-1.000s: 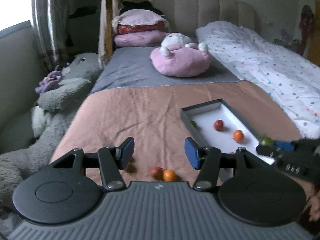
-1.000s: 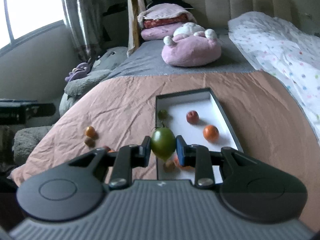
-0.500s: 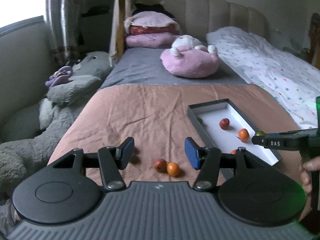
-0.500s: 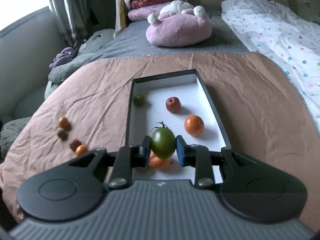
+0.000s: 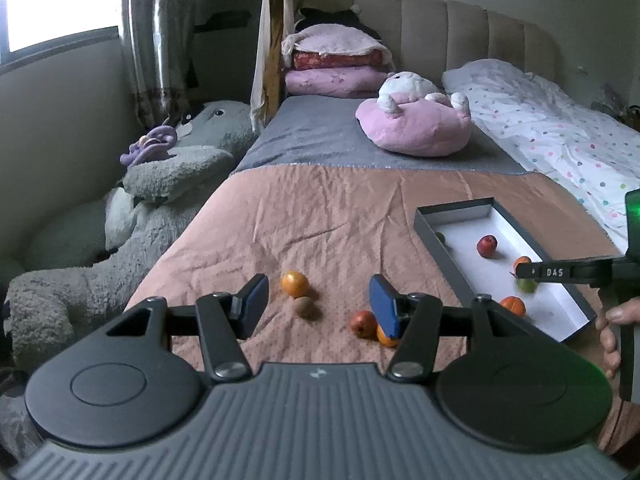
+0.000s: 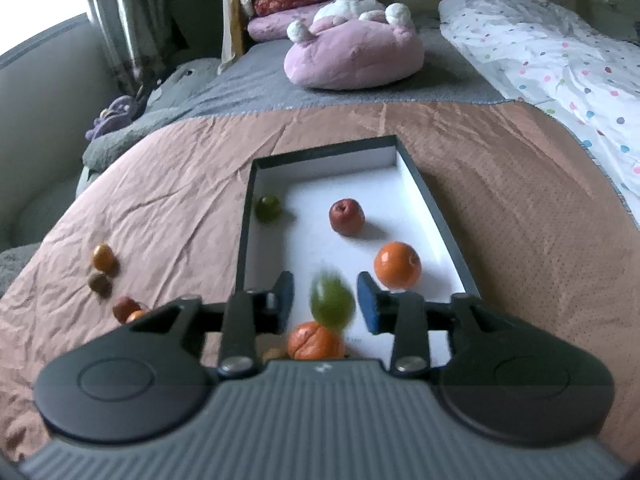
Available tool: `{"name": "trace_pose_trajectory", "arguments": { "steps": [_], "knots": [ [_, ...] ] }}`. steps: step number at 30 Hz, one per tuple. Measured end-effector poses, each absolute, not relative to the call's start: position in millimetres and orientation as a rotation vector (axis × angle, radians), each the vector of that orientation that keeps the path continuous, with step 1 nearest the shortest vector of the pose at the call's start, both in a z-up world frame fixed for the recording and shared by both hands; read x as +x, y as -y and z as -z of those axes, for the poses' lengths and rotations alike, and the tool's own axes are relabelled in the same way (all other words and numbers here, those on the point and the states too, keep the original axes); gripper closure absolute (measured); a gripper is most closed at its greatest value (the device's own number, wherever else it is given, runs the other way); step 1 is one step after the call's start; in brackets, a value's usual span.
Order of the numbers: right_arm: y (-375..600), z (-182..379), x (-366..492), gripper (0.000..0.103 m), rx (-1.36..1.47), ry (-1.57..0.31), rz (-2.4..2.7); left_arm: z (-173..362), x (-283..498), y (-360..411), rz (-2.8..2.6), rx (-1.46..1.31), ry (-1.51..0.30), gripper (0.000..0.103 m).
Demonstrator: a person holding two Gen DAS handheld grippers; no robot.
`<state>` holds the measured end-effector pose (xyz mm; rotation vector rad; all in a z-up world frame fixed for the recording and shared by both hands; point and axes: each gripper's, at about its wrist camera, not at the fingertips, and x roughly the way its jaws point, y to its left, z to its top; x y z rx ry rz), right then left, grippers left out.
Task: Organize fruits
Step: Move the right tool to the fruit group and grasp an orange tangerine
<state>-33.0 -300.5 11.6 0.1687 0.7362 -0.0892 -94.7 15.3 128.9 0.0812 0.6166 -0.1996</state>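
My right gripper (image 6: pixel 325 298) is open over the near end of the white box (image 6: pixel 436 216). A blurred green fruit (image 6: pixel 332 305) drops between its fingers, free of both pads. In the box lie a red fruit (image 6: pixel 346 216), an orange (image 6: pixel 397 265), a small green fruit (image 6: pixel 267 207) and a wrinkled orange (image 6: pixel 315 342). My left gripper (image 5: pixel 318 304) is open above the pink bedspread. In front of it lie an orange (image 5: pixel 295 284), a brown fruit (image 5: pixel 303 305), a red fruit (image 5: pixel 363 323) and an orange partly behind the right finger (image 5: pixel 385 337).
A pink plush cushion (image 5: pixel 416 128) lies further up the bed. A dotted white duvet (image 5: pixel 560 136) covers the right side. A grey plush toy (image 5: pixel 132 224) sits off the bed's left edge. The right gripper (image 5: pixel 576 272) reaches over the box in the left wrist view.
My right gripper has opened and let go of the green fruit, which falls toward the box. It also moved closer over the box. My left gripper moved forward toward the loose fruits.
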Motion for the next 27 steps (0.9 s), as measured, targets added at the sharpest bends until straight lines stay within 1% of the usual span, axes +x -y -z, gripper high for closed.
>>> {"name": "trace_pose_trajectory", "arguments": {
  "steps": [5,10,17,20,23,27],
  "knots": [
    [297,-26,-44,0.063,0.177,-0.67,0.081,-121,-86,-16,0.205,0.069,-0.62,0.041],
    [271,-38,-65,0.063,0.14,-0.614,-0.029,-110,-72,-17,0.189,0.043,-0.649,0.041],
    [241,-43,-70,0.063,0.13,-0.644,-0.129,-105,-59,-28,0.125,-0.017,-0.576,0.041],
    [229,-46,-69,0.063,0.109,-0.641,-0.14,-100,-51,-38,0.087,-0.078,-0.594,0.041],
    [222,-46,-70,0.063,0.092,-0.646,-0.151,-96,-50,-40,0.066,-0.082,-0.591,0.041],
    [214,-34,-66,0.063,0.066,-0.713,-0.167,-93,-50,-37,0.092,-0.063,-0.589,0.041]
  ]
}}
